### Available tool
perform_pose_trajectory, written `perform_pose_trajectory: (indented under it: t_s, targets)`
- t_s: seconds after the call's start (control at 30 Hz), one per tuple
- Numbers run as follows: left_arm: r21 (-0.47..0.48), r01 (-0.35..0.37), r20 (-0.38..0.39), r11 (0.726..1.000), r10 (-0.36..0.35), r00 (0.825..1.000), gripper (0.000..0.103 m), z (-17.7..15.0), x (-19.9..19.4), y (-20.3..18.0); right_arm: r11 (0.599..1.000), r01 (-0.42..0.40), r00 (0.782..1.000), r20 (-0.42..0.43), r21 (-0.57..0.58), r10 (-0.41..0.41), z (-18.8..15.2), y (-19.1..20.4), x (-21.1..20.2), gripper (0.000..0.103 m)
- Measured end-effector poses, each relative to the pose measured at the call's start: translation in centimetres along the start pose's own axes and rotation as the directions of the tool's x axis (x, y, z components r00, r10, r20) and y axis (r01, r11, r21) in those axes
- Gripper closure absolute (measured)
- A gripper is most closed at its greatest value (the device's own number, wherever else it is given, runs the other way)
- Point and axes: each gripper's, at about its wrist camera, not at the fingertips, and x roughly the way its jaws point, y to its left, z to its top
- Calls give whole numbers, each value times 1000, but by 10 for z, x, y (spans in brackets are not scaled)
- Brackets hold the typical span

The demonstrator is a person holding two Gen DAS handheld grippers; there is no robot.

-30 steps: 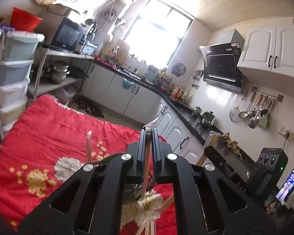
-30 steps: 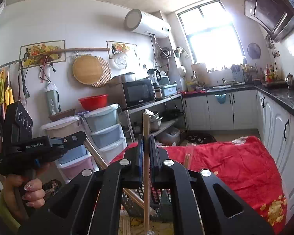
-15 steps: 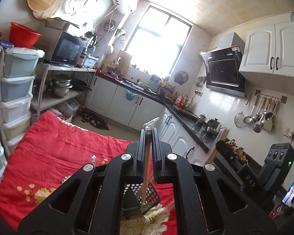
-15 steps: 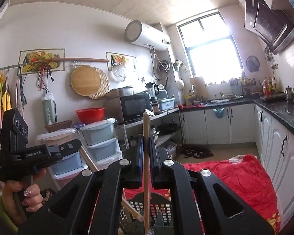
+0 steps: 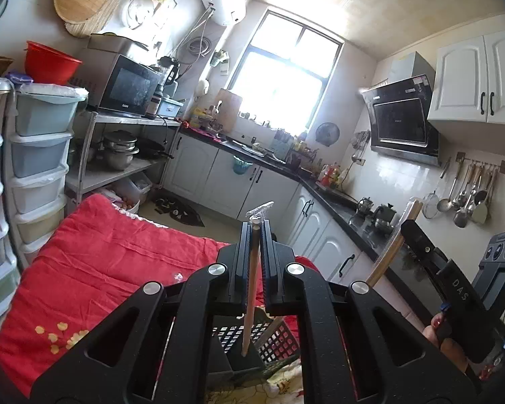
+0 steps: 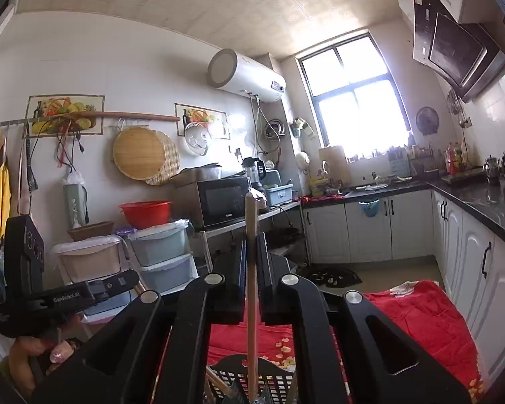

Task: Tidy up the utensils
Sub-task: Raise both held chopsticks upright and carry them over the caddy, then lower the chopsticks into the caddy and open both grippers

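Observation:
My left gripper (image 5: 256,232) is shut on an upright wooden chopstick (image 5: 251,289) with a clear wrapper end above its fingers. The chopstick's lower tip points at a black perforated utensil basket (image 5: 276,340) on the red flowered quilt (image 5: 118,262). My right gripper (image 6: 251,240) is shut on another upright chopstick (image 6: 251,296), whose lower end reaches down into the same basket (image 6: 232,368). More chopsticks (image 6: 219,383) lean inside the basket. Each gripper shows in the other's view: the right one (image 5: 410,232) with its stick, the left one (image 6: 131,274) held by a hand (image 6: 33,360).
Stacked plastic drawers (image 5: 37,155) stand left of the quilt, beside a metal shelf with a microwave (image 5: 128,91). White cabinets under a dark counter (image 5: 320,229) run along the right. Ladles hang on the wall rail (image 5: 468,195).
Both grippers have tipped upward and the right one has risen a little, each keeping its chopstick. The basket now sits directly under both sticks, and less of the quilt shows.

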Motion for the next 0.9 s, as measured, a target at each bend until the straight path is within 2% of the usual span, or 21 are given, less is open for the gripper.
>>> perform_pose_trajectory:
  t_s: [0.53,0.7,0.9]
  targets:
    - [38,-27,-13,999,27,1000,100,-23,25,-2,999,38,999,0,21,-38,-26,-12,23,97]
    - [43,-34,-22,999,35,999,100,-32,29,-1,996,83,997,14,-24,-82,-39,-13,29,97]
    - [36,-37,-49,999,38,998,100,-46,33,3,991,115,993,-16,-70,-117,-62,-16,39,97]
